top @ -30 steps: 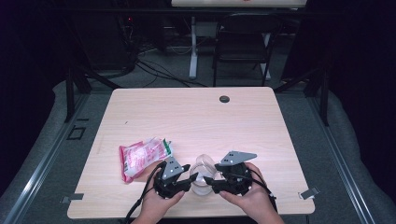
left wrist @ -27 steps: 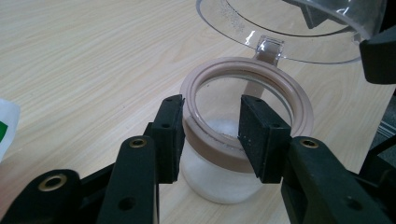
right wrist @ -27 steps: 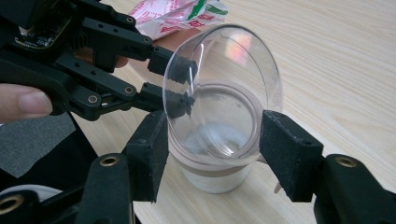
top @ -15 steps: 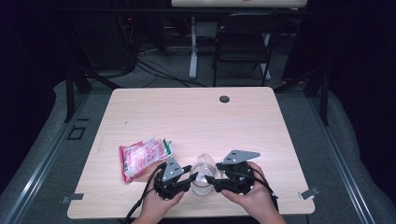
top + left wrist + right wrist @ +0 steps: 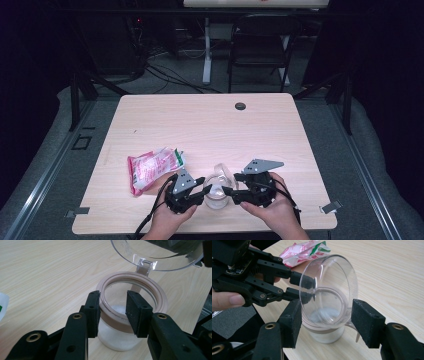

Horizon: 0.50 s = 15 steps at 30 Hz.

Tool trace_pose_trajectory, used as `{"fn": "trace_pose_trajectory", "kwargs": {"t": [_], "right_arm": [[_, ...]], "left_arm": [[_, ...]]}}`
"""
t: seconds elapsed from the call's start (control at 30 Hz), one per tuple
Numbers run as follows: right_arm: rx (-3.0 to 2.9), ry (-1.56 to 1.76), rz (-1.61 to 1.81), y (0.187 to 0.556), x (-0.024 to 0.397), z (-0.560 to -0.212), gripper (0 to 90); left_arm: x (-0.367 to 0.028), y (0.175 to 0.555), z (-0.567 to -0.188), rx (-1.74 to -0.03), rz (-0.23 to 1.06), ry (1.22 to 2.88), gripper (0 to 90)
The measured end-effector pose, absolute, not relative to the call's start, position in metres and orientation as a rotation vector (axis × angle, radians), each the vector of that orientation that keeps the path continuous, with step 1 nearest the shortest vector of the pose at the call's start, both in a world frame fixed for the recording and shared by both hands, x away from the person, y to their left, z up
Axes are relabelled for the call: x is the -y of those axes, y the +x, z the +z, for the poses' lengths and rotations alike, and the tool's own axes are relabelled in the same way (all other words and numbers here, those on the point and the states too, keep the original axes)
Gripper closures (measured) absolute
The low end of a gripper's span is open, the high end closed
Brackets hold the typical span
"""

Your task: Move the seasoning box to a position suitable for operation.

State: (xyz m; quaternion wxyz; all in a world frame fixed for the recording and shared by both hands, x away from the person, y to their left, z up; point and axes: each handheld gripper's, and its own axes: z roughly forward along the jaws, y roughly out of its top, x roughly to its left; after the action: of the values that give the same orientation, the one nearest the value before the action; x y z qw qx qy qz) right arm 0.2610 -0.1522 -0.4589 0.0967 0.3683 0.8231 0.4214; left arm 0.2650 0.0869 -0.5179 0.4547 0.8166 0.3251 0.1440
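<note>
The left gripper (image 5: 112, 311) has just closed partway onto the rim of the jar (image 5: 120, 335), one pad outside, one inside (seemingly pressing). The right gripper (image 5: 325, 322) stands wide, its pads either side of the raised clear lid (image 5: 329, 290), contact unclear. The jar stands near the table's (image 5: 210, 125) front edge.

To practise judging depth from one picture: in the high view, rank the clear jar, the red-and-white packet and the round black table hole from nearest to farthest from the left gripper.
1. Clear jar: right at the left gripper, its rim between the fingers.
2. Red-and-white packet: on the table to the gripper's left, slightly farther back.
3. Round black table hole: near the table's far edge.
</note>
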Motion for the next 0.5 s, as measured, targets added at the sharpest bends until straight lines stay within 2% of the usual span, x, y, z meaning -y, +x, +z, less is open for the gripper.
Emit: {"fn": "trace_pose_trajectory", "kwargs": {"t": [0.3, 0.5], "right_arm": [[-2.400, 1.132, 1.273, 0.261, 0.164, -0.454, 43.2], [-2.403, 1.152, 1.280, 0.260, 0.172, -0.450, 53.7]], "left_arm": [[-0.087, 0.265, -0.518, -0.800, 0.358, 2.012, 64.1], [-0.087, 0.265, -0.519, -0.802, 0.356, 2.009, 64.0]]}}
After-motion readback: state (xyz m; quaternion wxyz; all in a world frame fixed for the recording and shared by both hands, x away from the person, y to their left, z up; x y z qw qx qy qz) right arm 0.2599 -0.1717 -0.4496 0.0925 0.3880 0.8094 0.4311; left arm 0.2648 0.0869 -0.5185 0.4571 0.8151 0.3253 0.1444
